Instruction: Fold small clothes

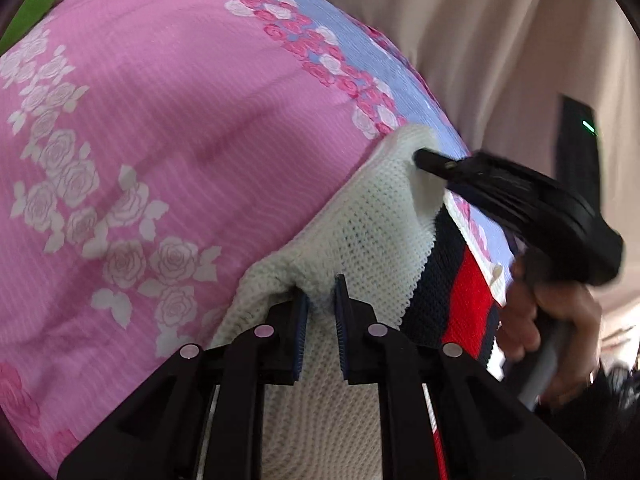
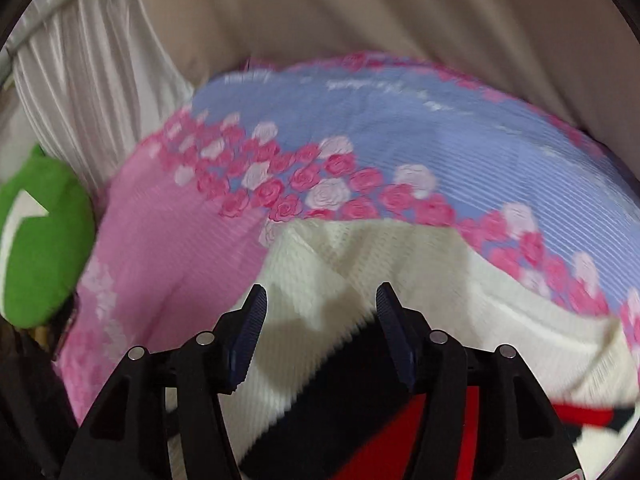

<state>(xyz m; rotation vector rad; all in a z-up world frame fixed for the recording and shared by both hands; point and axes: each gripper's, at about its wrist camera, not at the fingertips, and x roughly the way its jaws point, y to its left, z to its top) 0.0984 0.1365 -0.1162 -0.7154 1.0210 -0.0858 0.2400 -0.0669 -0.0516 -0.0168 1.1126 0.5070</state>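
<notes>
Nearest us, our left gripper (image 1: 322, 300) pinches a bunched edge of the white knit sweater (image 1: 360, 232), which lies on the pink rose bedsheet (image 1: 140, 120). Our right gripper (image 2: 320, 312) hangs spread over the sweater's navy-and-red stripes, holding nothing. We judge a fold is underway; next, the right must clamp the sweater's far edge. No legible writing.

- A bedroom at home is showing here: a bed (image 1: 120, 140) is lying under a pink and lavender rose-print sheet.
- Beige curtains (image 2: 360, 8) are hanging close behind it.
- A green plush toy (image 2: 40, 248) is sitting at the bed's edge.
</notes>
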